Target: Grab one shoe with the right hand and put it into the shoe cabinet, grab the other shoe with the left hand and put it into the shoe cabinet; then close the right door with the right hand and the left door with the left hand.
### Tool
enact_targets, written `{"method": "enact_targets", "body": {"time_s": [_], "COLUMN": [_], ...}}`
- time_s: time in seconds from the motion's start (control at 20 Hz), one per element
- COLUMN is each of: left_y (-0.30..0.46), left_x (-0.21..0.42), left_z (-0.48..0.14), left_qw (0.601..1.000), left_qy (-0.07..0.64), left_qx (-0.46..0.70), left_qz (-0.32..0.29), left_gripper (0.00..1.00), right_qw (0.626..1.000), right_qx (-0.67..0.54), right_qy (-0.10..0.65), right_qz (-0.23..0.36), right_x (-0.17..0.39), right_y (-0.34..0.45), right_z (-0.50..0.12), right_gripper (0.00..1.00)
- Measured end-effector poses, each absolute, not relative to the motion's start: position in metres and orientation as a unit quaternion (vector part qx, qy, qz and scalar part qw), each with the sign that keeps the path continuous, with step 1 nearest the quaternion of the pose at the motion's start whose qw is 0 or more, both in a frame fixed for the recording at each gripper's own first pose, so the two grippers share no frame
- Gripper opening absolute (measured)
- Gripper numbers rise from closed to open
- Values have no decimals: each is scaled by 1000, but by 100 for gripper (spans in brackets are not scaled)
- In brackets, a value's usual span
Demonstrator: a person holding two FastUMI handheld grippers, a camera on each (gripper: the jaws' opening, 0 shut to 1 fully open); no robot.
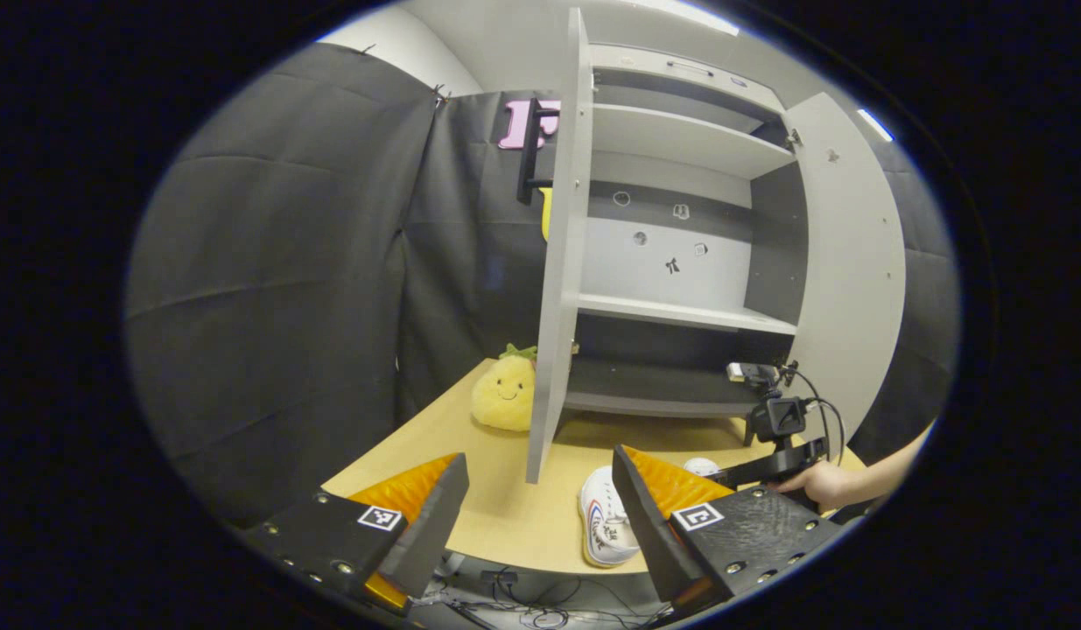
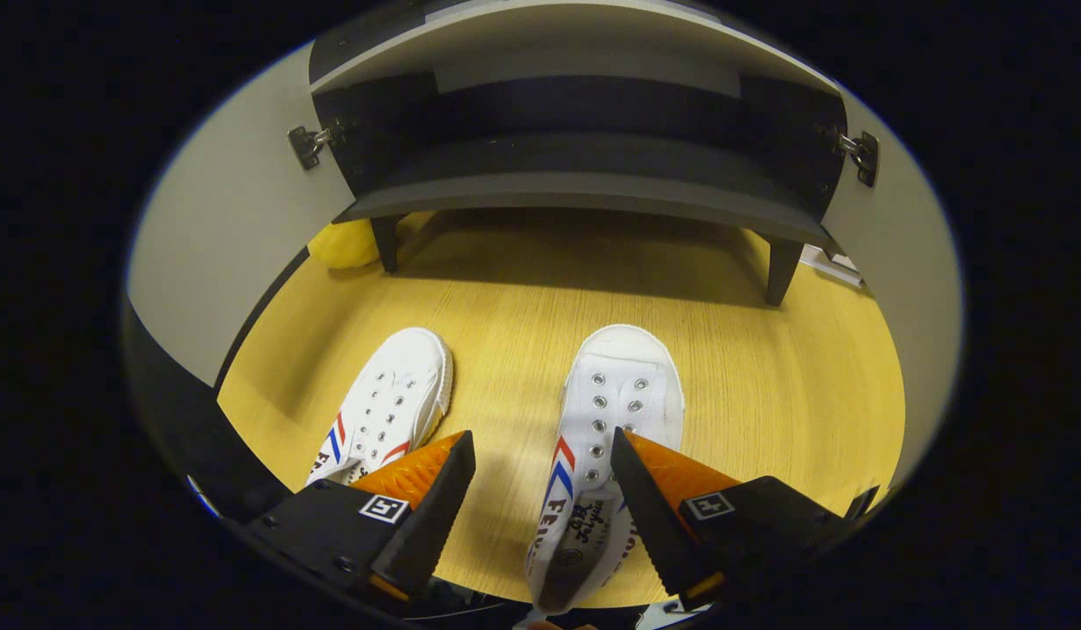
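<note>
Two white canvas shoes with red and blue stripes lie on the wooden table in front of the shoe cabinet (image 2: 584,188). In the right gripper view my right gripper (image 2: 540,455) is open and hangs low over the right shoe (image 2: 614,398), whose heel end lies between the fingers without being pinched. The other shoe (image 2: 391,402) lies to its left, apart from it. In the left gripper view my left gripper (image 1: 540,455) is open and holds nothing, back from the table's front edge. One shoe (image 1: 603,516) shows between its fingers, and both cabinet doors stand open.
The left door (image 1: 558,262) juts out over the table, and the right door (image 1: 846,262) swings wide. A yellow plush toy (image 1: 505,394) sits by the left door. A hand (image 1: 820,481) holds the other gripper low at the right. Cables hang under the table's front edge (image 1: 505,604).
</note>
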State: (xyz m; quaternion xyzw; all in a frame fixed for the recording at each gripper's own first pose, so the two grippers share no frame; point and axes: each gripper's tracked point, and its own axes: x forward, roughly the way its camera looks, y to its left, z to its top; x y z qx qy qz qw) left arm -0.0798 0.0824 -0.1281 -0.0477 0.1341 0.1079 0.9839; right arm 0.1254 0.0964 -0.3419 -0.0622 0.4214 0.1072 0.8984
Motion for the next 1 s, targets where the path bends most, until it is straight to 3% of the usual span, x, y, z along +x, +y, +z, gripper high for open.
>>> {"method": "enact_targets", "body": {"time_s": [0.05,0.1,0.15,0.25,0.3,0.5,0.6,0.65,0.7,0.75,0.9,0.95,1.0], "left_y": [82,83,83,83,82,83,84,84,84,84,83,82,82], "left_x": [-81,-80,-80,-80,-80,-79,-80,-80,-80,-80,-80,-80,-80], "left_z": [-130,-129,-130,-130,-131,-126,-126,-126,-126,-126,-124,-125,-123], "left_qw": [984,983,983,983,983,984,984,984,984,984,984,984,984], "left_qy": [136,137,137,137,137,136,132,131,131,132,134,134,132], "left_qx": [-49,-50,-50,-50,-50,-47,-46,-45,-46,-46,-39,-37,-35], "left_qz": [107,108,108,109,109,108,110,111,112,112,113,112,111], "left_gripper": [95,95,95,95,95,95,96,96,96,96,95,94,94], "right_qw": [895,894,896,890,887,883,886,887,886,884,878,878,880], "right_qx": [-67,-70,-72,-80,-91,-171,-182,-173,-161,-159,-163,-161,-151], "right_qy": [428,432,429,440,444,432,426,428,434,440,449,449,449], "right_qz": [102,96,92,88,90,71,37,26,23,26,37,38,39], "right_x": [124,123,126,122,120,120,125,128,127,128,126,127,127], "right_y": [94,94,95,96,97,89,77,74,75,74,73,74,75], "right_z": [-347,-351,-351,-356,-361,-370,-368,-368,-367,-368,-360,-365,-364], "right_gripper": [99,93,99,93,97,94,69,62,35,31,35,23,23]}}
